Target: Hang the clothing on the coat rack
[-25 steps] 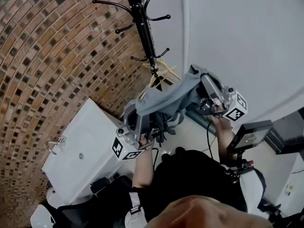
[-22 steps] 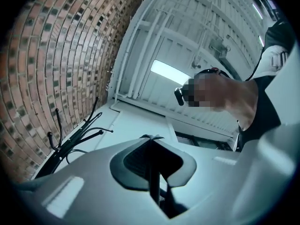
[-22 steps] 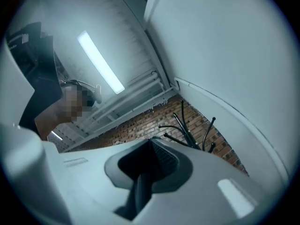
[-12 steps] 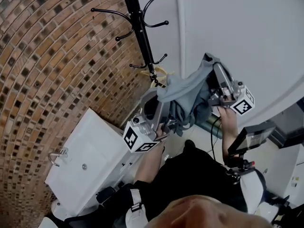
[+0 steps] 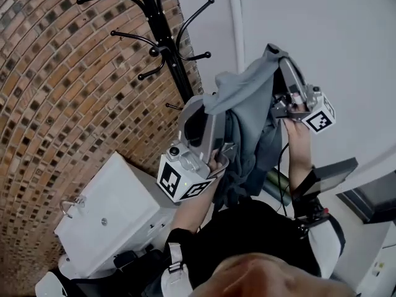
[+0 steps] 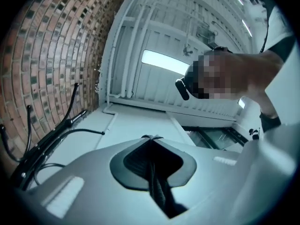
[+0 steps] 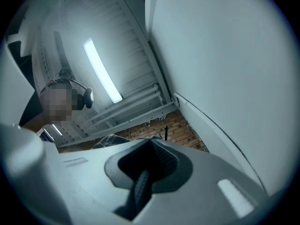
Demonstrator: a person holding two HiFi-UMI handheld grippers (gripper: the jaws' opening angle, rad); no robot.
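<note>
A grey garment hangs bunched between my two grippers, raised just right of the black coat rack. My left gripper is shut on the garment's left part, and a dark strip of fabric is pinched between its jaws. My right gripper holds the upper right corner high against the white wall, shut on a dark fold of cloth. In the left gripper view the rack's curved hooks show at the left. A hook tip peeks over the right jaws.
A brick wall curves behind the rack. A white cabinet with a tap stands below on the left. A white wall fills the right side. A dark screen on a stand sits by my right arm.
Both grippers have lifted the garment up and toward the rack. The cloth now hangs lower from them, and the rack's hooks appear closer in the head view.
</note>
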